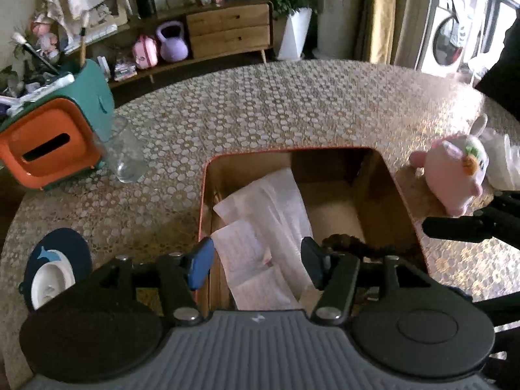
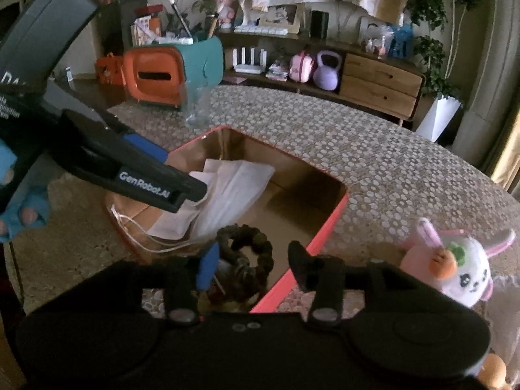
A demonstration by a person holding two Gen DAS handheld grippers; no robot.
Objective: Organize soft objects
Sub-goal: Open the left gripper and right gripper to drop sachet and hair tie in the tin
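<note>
Items, left to right.

My left gripper (image 1: 256, 261): half open, nothing between the pads, poised over the box (image 1: 399, 175) on the table (image 1: 260, 107).

Face masks (image 1: 269, 227): in the box, left side. Weightless, floppy, thin; I judge a pinch on the folded edge or ear loop best.

Scrunchie (image 2: 247, 253): dark, in the box's near corner. Springy, light; hook or pinch the ring.

My right gripper (image 2: 250, 260): half open, empty, above the scrunchie.

Plush rabbit (image 2: 455, 269): outside the box, on the table at right. Soft, squashy, light; I would squeeze the body, not the ears.
</note>
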